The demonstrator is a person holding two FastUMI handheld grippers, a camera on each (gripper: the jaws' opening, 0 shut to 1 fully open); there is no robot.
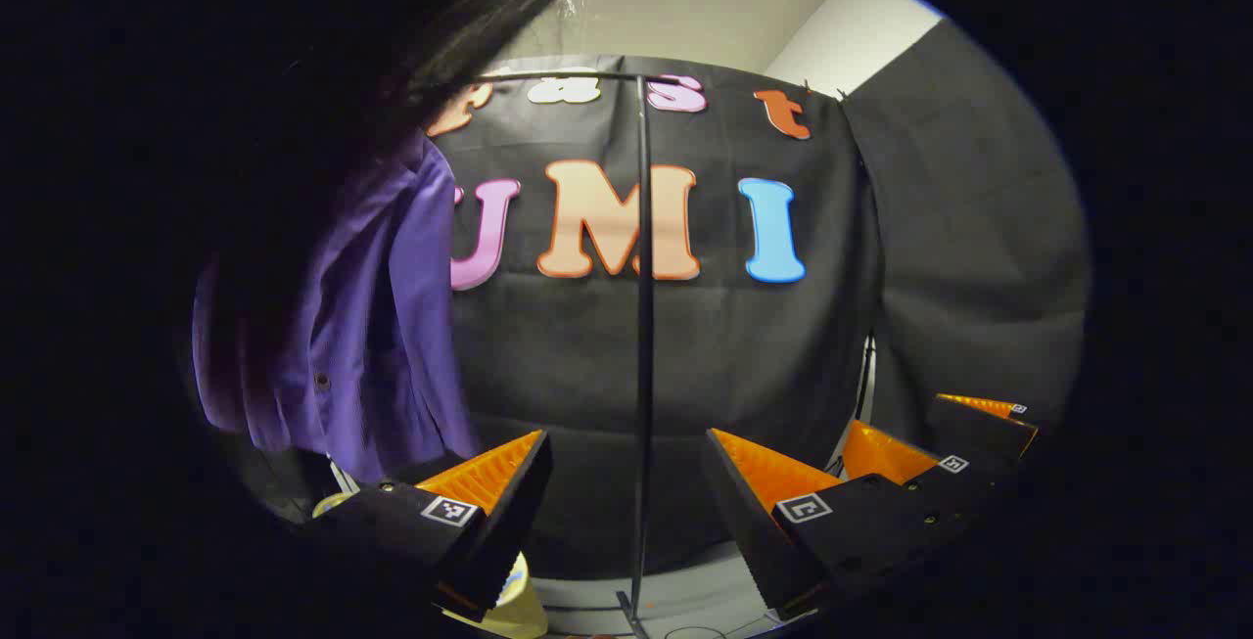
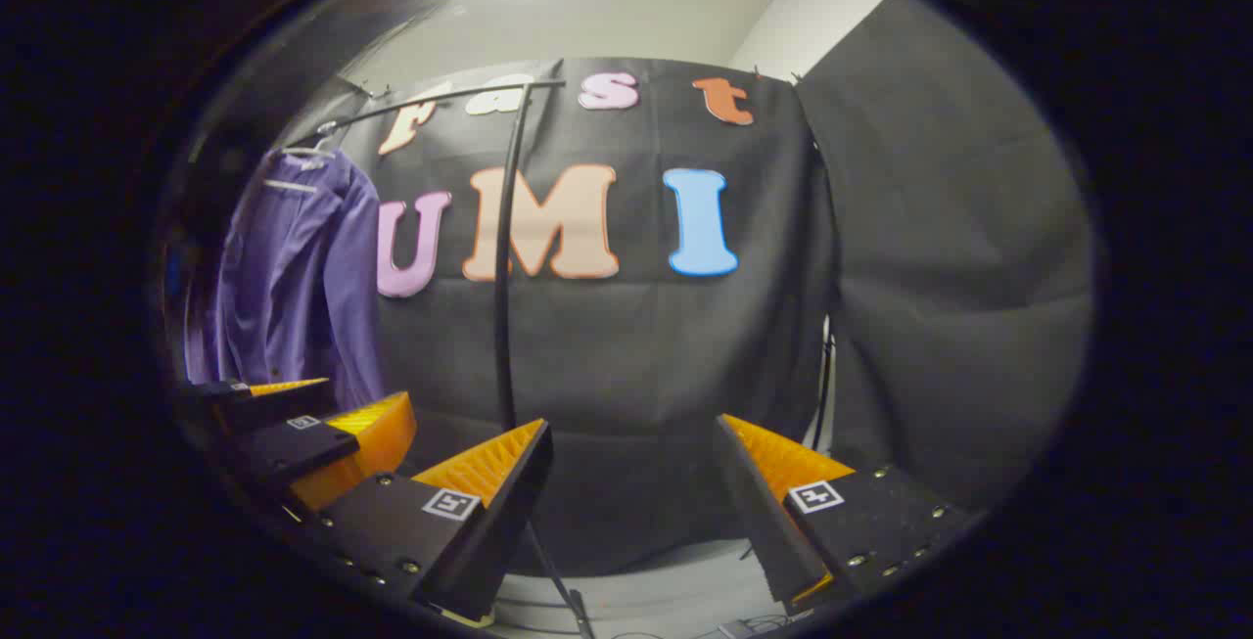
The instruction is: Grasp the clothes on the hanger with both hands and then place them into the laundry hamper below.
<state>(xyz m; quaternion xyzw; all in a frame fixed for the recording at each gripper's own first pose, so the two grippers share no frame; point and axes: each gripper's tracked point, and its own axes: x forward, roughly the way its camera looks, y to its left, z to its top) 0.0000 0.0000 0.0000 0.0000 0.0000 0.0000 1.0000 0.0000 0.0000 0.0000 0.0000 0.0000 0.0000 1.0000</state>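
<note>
Jaws stood spread and empty in the left gripper view, your left gripper (image 1: 626, 482) facing the rack pole (image 1: 643, 326), the purple shirt (image 1: 343, 326) hanging off to its left. Your right gripper (image 2: 631, 482), in the right gripper view, was likewise spread on nothing, the shirt (image 2: 294, 277) on its hanger (image 2: 303, 164) well apart, likely readied for a two-handed grasp.

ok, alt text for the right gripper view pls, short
A purple shirt hangs on a hanger from a dark rack rail at the left, untouched. The right gripper sits open in the foreground, nothing between its fingers, with the left gripper low at the left near the shirt's hem.
</note>
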